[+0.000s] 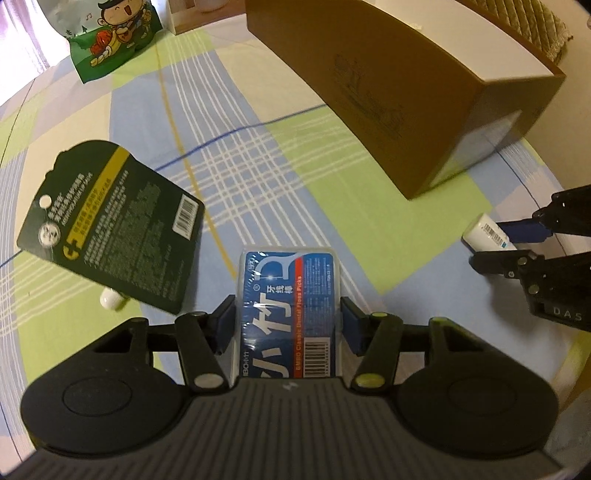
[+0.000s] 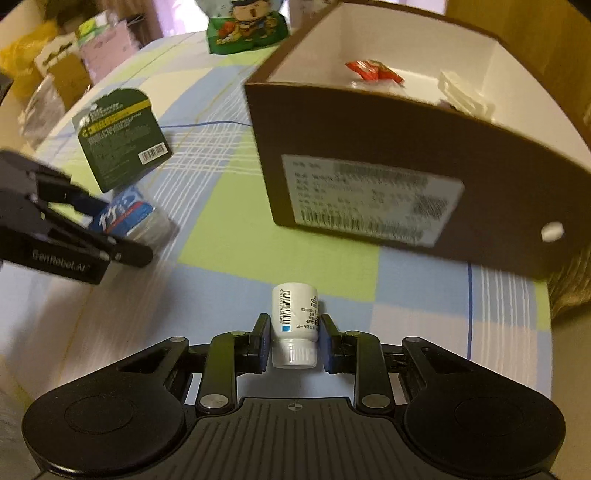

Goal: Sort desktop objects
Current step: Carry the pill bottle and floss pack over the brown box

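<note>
Left wrist view: the left gripper (image 1: 288,321) is clenched on a floss box (image 1: 288,314), blue label up, its pads (image 1: 226,325) pressed on both long sides. The box sticks out toward 12 o'clock over the plaid cloth (image 1: 258,155). At 10 o'clock a dark green card (image 1: 110,225) lies flat on the cloth, with a small white cap (image 1: 110,300) peeking from under its near edge. At 1 o'clock stands a brown carton (image 1: 388,99), well apart from the floss box. At 3 o'clock the right gripper (image 1: 495,240) grasps a white bottle (image 1: 487,232). A cartoon snack bag (image 1: 114,37) stands at 11 o'clock, far off.

Right wrist view: the right gripper (image 2: 293,339) holds the bottle (image 2: 294,325) between its pads (image 2: 263,343), cap toward the camera, base pointing to 12 o'clock, near the cloth (image 2: 229,229); whether it touches the cloth I cannot tell. The carton (image 2: 369,192) fills 12 to 2 o'clock, open on top, with a red wrapper (image 2: 373,71) and white paper (image 2: 465,92) inside. At 9 o'clock the left gripper (image 2: 122,229) grips the floss box (image 2: 125,214); the card (image 2: 122,140) lies just beyond it at 10 o'clock. The snack bag (image 2: 247,29) stands at 12 o'clock
</note>
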A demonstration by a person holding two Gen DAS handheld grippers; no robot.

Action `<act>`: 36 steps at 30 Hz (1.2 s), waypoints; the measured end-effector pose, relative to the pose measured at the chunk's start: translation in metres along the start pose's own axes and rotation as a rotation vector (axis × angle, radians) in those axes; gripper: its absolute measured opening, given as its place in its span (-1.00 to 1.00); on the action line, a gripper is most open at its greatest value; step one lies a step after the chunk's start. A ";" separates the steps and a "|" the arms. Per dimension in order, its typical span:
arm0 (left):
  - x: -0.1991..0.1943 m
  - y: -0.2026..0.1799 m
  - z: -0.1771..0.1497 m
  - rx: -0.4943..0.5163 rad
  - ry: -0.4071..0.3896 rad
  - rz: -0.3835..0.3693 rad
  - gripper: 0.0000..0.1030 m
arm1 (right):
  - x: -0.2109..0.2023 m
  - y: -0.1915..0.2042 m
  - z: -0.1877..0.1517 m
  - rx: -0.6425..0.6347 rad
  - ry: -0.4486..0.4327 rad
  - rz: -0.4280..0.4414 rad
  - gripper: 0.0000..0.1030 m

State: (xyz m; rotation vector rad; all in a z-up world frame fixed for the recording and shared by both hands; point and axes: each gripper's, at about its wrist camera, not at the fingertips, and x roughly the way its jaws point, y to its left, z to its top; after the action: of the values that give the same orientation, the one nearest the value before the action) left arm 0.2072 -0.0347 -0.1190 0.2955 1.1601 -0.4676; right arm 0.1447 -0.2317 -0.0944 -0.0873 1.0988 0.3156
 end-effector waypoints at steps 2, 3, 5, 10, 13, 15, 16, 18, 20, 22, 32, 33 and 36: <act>-0.002 -0.004 -0.004 -0.008 0.014 -0.001 0.02 | -0.005 -0.008 -0.005 0.036 0.006 0.010 -0.43; -0.003 -0.006 -0.005 -0.011 0.020 -0.004 0.02 | -0.007 -0.012 -0.007 0.050 0.008 0.015 -0.43; -0.007 -0.011 -0.008 -0.013 0.024 -0.007 0.02 | -0.012 -0.018 -0.012 0.076 0.011 0.027 -0.43; -0.019 -0.023 -0.012 -0.013 0.012 0.003 0.02 | -0.024 -0.028 -0.021 0.108 0.012 0.054 -0.43; -0.029 -0.028 -0.012 -0.018 -0.011 0.005 0.02 | -0.035 -0.035 -0.024 0.136 0.004 0.095 -0.43; -0.037 -0.031 -0.012 -0.024 -0.029 -0.001 0.02 | -0.042 -0.041 -0.025 0.174 -0.003 0.139 -0.43; -0.042 -0.033 -0.012 -0.026 -0.041 -0.005 0.02 | -0.045 -0.045 -0.025 0.202 -0.007 0.171 -0.43; -0.052 -0.036 -0.011 -0.027 -0.061 -0.016 0.02 | -0.053 -0.053 -0.026 0.246 -0.023 0.222 -0.43; -0.062 -0.039 -0.009 -0.029 -0.081 -0.029 0.02 | -0.062 -0.060 -0.025 0.274 -0.043 0.260 -0.43; -0.072 -0.040 -0.006 -0.028 -0.102 -0.035 0.02 | -0.071 -0.066 -0.022 0.292 -0.068 0.294 -0.43; -0.115 -0.053 0.036 0.053 -0.218 -0.053 0.02 | -0.119 -0.096 0.029 0.215 -0.208 0.327 -0.43; -0.117 -0.055 0.042 0.069 -0.228 -0.054 0.02 | -0.122 -0.099 0.036 0.201 -0.219 0.321 -0.43; -0.121 -0.061 0.064 0.122 -0.251 -0.057 0.02 | -0.128 -0.109 0.054 0.160 -0.247 0.294 -0.43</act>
State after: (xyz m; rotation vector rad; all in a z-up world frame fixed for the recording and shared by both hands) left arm 0.1894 -0.0921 0.0185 0.3009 0.8984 -0.6089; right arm 0.1696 -0.3503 0.0345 0.2524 0.8869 0.4866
